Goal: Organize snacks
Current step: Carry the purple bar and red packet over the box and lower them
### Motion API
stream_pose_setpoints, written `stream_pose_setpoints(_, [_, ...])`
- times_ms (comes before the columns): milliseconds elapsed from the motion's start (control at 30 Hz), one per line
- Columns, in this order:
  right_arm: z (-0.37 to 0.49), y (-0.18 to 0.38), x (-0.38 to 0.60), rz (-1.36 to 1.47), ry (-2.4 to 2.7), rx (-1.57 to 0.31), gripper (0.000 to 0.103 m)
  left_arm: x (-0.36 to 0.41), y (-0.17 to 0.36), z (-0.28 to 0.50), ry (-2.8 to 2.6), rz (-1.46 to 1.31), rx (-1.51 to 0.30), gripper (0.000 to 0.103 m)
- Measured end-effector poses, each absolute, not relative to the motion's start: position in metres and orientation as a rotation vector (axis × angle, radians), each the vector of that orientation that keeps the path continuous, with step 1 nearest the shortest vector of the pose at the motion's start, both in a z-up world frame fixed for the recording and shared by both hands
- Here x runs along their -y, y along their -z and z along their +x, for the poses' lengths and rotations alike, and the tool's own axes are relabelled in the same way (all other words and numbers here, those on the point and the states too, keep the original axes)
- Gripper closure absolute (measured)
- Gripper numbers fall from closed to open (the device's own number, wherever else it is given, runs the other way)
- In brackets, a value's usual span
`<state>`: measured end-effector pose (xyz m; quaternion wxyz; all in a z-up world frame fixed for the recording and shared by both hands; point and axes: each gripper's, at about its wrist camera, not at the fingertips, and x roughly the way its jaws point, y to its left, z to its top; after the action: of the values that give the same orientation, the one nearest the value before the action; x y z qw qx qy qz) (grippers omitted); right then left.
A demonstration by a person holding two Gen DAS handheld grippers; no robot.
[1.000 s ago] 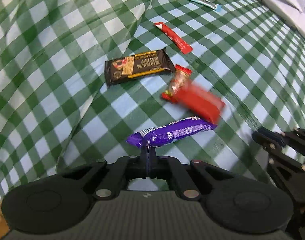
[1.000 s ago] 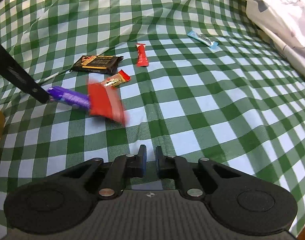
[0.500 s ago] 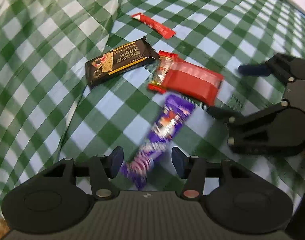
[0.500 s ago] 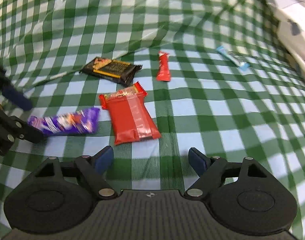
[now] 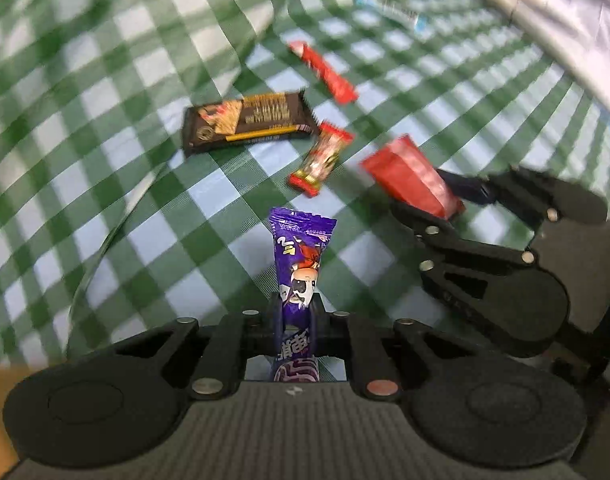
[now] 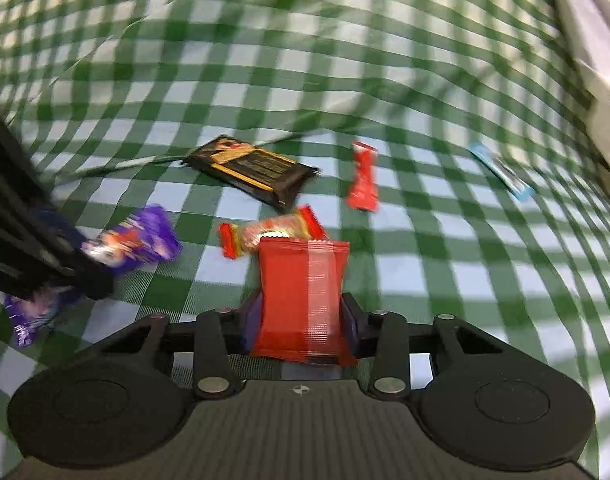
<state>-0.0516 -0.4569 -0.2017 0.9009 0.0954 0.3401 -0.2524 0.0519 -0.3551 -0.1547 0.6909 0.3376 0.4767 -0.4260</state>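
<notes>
My left gripper [image 5: 295, 312] is shut on a purple snack bar [image 5: 299, 264] that points forward, lifted above the checked cloth; it also shows in the right wrist view [image 6: 125, 244]. My right gripper [image 6: 301, 312] is shut on a red snack packet [image 6: 303, 296], also seen in the left wrist view [image 5: 413, 180]. On the cloth lie a dark brown biscuit pack [image 5: 247, 122], a small red candy [image 5: 321, 158], a red stick [image 5: 325, 72] and a light blue stick [image 6: 501, 172].
A green and white checked cloth [image 5: 105, 160] covers the surface and is wrinkled at the back. White fabric [image 5: 565, 20] lies along the far right edge. A thin cable [image 6: 125, 164] runs under the cloth's fold at the left.
Both grippers were open half a second ago with the purple bar and red packet lying on the cloth. Now each has closed on its snack and lifted it.
</notes>
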Motion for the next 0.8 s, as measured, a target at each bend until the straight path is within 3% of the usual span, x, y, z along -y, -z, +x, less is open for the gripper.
stream_pose_setpoints(333, [-0.176,0.069,0.367,0.409,0.562,-0.419,0.061,0.225,0.018,-0.042,0.879,0.486,-0.971,0.090])
stream_pose_setpoints(567, [-0.206,0.016,0.254,0.457,0.357,-0.443,0.061,0.100,-0.029,-0.098,0.714,0.417,-0.926,0.090])
stream_pose_setpoints(800, [-0.220,-0.008,0.149,0.472,0.201,-0.512,0.061,-0.008,-0.044,-0.134,0.568,0.335,-0.899,0.090])
